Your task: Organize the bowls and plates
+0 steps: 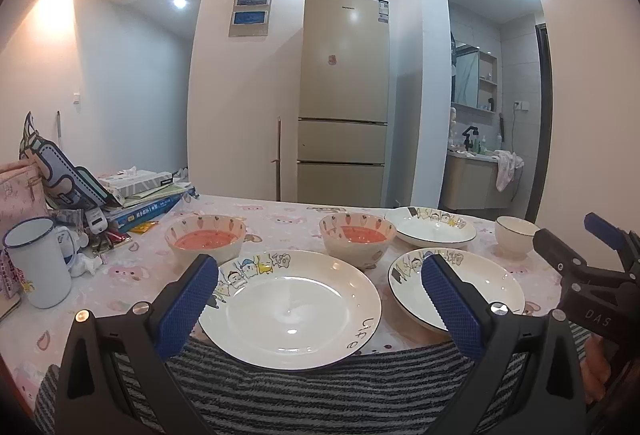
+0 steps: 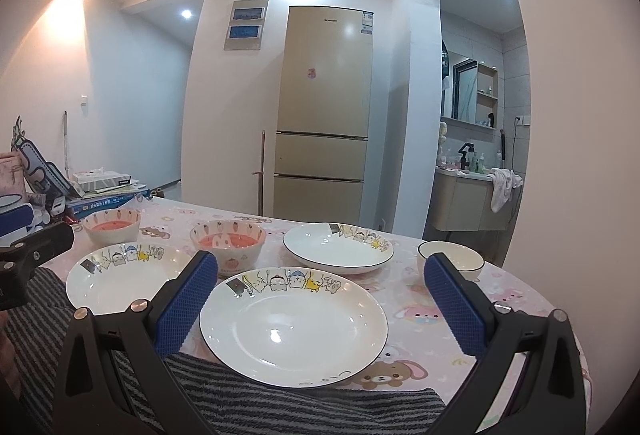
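Observation:
Three white cartoon-print plates lie on the pink tablecloth. The near left plate sits in front of my left gripper, which is open and empty above the near edge. The near right plate sits in front of my right gripper, also open and empty. The far plate lies behind. Two carrot-print bowls with red insides stand mid-table, one on the left and one on the right. A small white bowl stands at the right.
A white enamel mug, a pink bag, and stacked books and boxes crowd the table's left end. A striped grey cloth covers the near edge. A fridge stands beyond the table.

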A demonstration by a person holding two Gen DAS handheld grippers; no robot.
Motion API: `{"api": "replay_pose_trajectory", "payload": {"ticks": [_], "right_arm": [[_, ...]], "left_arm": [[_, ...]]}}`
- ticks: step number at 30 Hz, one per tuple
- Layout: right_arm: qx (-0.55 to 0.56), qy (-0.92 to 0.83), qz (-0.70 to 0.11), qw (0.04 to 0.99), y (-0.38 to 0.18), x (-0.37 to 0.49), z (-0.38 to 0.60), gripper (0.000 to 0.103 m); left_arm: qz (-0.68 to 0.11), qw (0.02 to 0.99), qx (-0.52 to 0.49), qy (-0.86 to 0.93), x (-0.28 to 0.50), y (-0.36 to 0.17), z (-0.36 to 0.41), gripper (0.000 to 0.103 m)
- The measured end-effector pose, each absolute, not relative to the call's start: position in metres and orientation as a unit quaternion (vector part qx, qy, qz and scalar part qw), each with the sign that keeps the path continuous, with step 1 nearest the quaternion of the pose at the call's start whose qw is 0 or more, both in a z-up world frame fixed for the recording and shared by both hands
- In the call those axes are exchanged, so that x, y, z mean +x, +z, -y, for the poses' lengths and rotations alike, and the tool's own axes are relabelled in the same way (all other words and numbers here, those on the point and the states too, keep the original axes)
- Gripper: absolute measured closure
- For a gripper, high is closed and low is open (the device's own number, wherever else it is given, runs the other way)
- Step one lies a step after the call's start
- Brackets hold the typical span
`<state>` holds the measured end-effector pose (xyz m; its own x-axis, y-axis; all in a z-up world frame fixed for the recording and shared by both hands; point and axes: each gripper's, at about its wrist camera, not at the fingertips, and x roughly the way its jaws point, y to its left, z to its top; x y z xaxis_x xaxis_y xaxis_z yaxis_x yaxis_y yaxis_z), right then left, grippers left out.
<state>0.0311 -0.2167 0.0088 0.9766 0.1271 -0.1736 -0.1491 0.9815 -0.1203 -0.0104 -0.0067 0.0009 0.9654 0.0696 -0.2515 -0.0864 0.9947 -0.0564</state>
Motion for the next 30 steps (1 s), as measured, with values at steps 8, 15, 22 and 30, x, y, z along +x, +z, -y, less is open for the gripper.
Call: {"api": "replay_pose_trajectory", "payload": {"ticks": [8, 15, 22, 30], "right_arm": [[-0.067, 0.066, -0.072, 0.993, 0.01, 0.027, 0.218, 0.0], [-0.069, 0.06, -0.061, 0.994, 0.011, 0.023, 0.22, 0.0], [-0.061, 0.053, -0.064, 0.995, 0.011, 0.024, 0.223, 0.0], [-0.056, 0.051, -0.041, 0.996, 0.014, 0.016, 0.225, 0.0]], "left_arm": [[-0.113, 0.993, -0.031, 0.033, -0.015, 0.002, 0.007, 0.0], [-0.116, 0.992, -0.022, 0.038, -0.014, 0.003, 0.01, 0.0], [-0.111, 0.993, -0.027, 0.035, -0.016, 0.004, 0.01, 0.0], [-0.112, 0.993, -0.026, 0.032, -0.021, 0.009, 0.011, 0.0]]}}
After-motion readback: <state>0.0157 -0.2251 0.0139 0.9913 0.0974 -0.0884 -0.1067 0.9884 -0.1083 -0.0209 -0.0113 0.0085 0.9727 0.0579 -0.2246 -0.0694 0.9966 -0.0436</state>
